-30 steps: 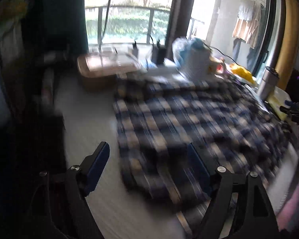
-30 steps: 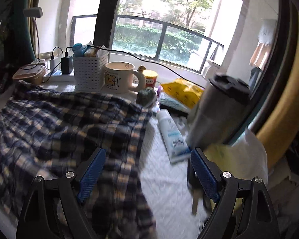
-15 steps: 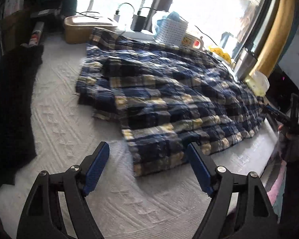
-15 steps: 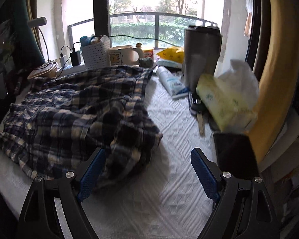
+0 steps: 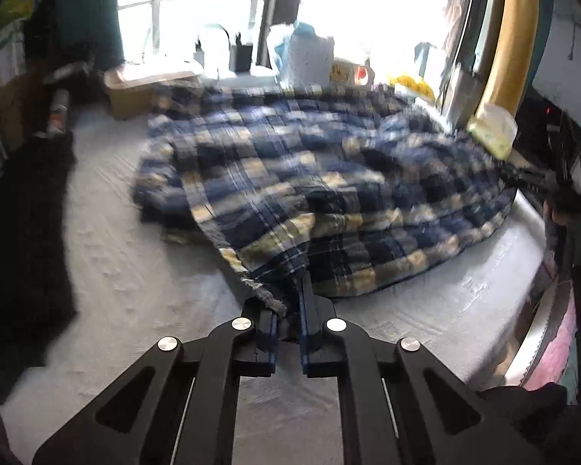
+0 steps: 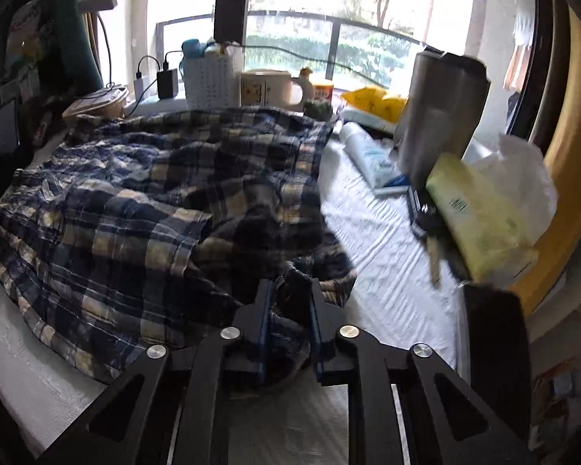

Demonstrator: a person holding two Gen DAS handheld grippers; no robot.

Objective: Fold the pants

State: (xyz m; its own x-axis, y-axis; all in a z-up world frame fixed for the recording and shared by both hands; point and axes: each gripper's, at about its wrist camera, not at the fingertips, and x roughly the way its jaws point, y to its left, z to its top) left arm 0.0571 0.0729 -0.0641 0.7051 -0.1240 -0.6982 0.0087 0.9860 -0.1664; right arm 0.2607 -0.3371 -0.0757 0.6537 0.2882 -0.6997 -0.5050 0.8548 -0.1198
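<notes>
The blue, cream and black plaid pants (image 5: 310,186) lie rumpled across the white textured tabletop (image 5: 135,290). They also fill the left and middle of the right wrist view (image 6: 143,209). My left gripper (image 5: 288,310) is shut on a near corner of the fabric, which rises slightly from the table. My right gripper (image 6: 288,302) is shut on a bunched edge of the pants at their right end. The right gripper also shows at the far right of the left wrist view (image 5: 538,180).
A tan box (image 5: 147,85) and a white basket (image 5: 310,58) stand at the back. A steel tumbler (image 6: 441,116), a tissue pack (image 6: 480,217), a tube (image 6: 372,155), a mug (image 6: 267,89) and chargers (image 6: 166,81) crowd the right and back. Dark cloth (image 5: 23,232) lies at left.
Both grippers were open above the table half a second ago. Both have closed on edges of the pants, the left on the near corner and the right on the right end.
</notes>
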